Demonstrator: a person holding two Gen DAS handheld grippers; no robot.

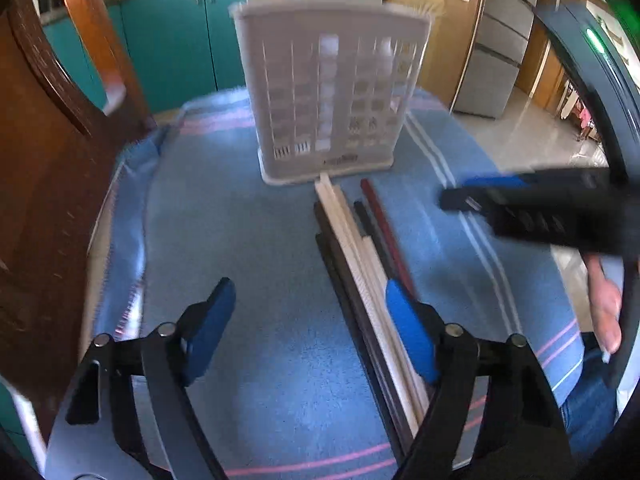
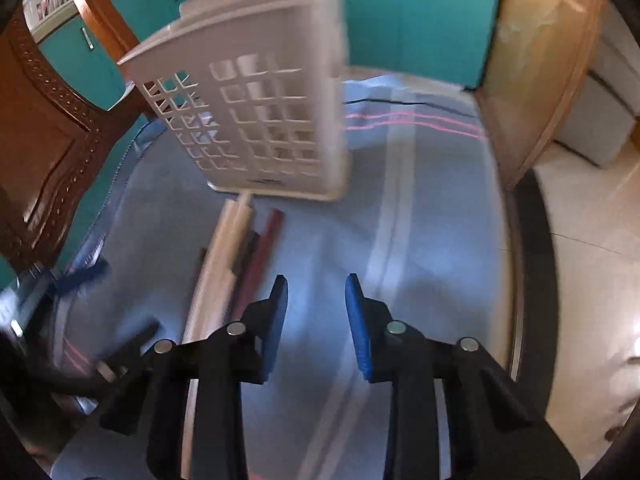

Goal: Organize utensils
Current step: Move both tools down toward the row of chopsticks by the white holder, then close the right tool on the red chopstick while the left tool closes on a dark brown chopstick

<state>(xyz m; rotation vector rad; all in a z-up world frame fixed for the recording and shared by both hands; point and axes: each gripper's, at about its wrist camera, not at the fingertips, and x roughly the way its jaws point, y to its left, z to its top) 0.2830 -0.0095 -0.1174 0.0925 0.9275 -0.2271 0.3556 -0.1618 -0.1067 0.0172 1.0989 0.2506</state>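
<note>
Picking from the chopsticks (image 1: 360, 256) beside the white holder (image 1: 330, 92), close your empty, wide-open left hand-held gripper (image 1: 310, 332) on one pair only, keeping the empty, open right hand-held gripper (image 2: 316, 320) clear.

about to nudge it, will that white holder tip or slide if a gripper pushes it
The white holder looks tall on a narrow base, so a push near its top would probably tip it. Its walls are open plastic grid, so it is likely light. It stands on a blue cloth, which may grip the base rather than let it slide.
</note>
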